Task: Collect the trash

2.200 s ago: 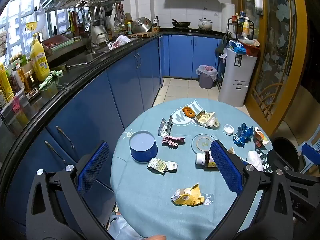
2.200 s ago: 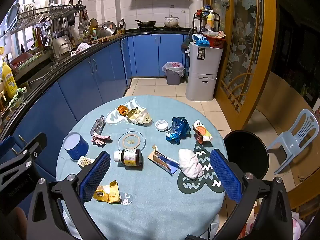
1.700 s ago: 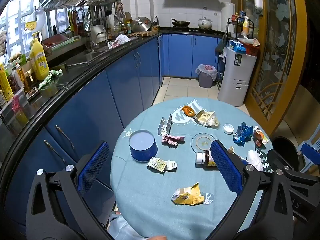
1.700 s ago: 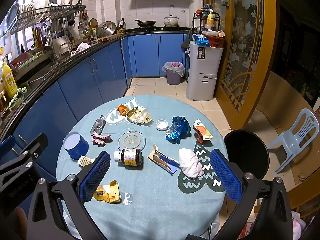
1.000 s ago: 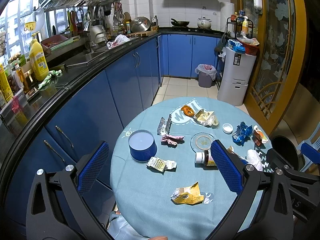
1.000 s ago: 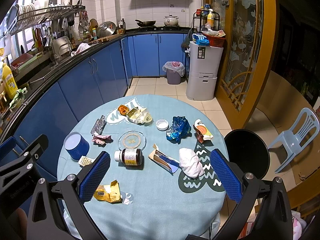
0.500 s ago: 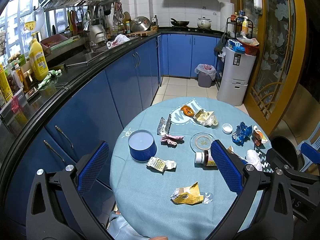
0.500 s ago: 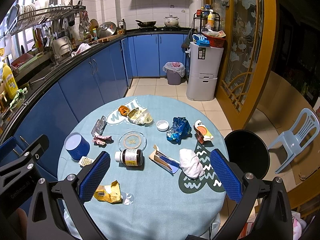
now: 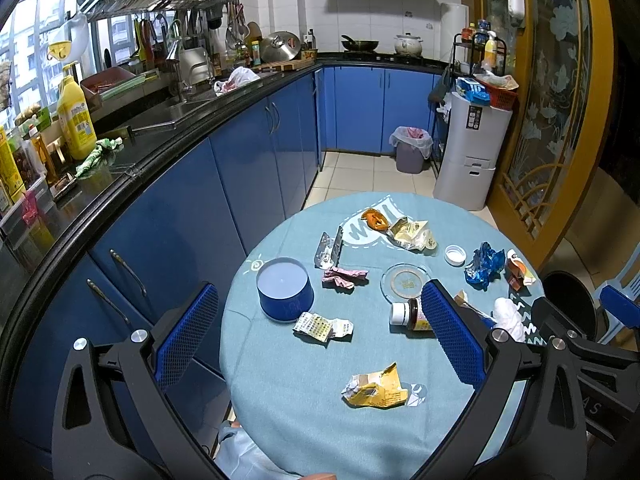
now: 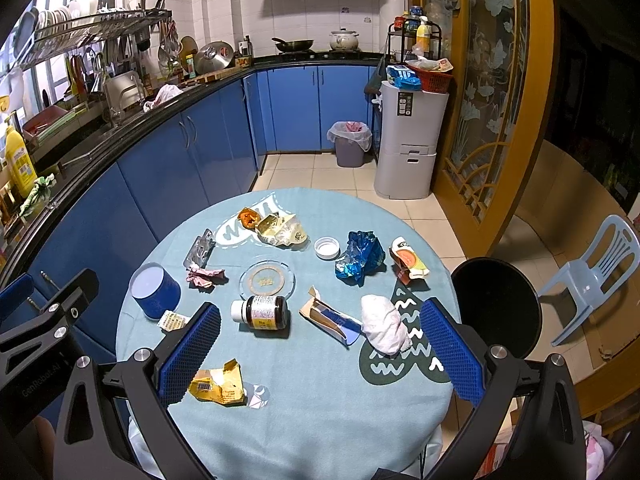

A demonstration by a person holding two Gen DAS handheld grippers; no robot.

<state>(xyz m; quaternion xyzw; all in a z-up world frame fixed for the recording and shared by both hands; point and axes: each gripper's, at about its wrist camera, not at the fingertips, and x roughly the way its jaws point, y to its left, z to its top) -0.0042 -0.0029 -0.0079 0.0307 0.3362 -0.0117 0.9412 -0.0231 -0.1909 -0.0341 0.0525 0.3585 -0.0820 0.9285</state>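
A round table with a light blue cloth (image 9: 288,400) (image 10: 320,408) holds scattered trash. Near the front lies a torn yellow wrapper (image 9: 374,390) (image 10: 218,386). A brown pill bottle (image 10: 262,312) (image 9: 408,315) lies on its side mid-table. There are also a blister pack (image 9: 320,325), a pink wrapper (image 9: 342,277), a crumpled blue wrapper (image 10: 360,256), a white tissue wad (image 10: 384,328) and a torn carton (image 10: 332,320). My left gripper (image 9: 316,336) and right gripper (image 10: 320,348) hover open and empty above the table's near edge.
A blue round tin (image 9: 284,290) and a glass dish (image 10: 267,278) stand on the table. Blue kitchen cabinets (image 9: 240,160) run along the left. A lined bin (image 10: 350,144) stands on the floor at the back. A black stool (image 10: 496,304) and a plastic chair (image 10: 596,272) stand to the right.
Both views have shifted very slightly; the grippers stay open and nothing on the table has moved.
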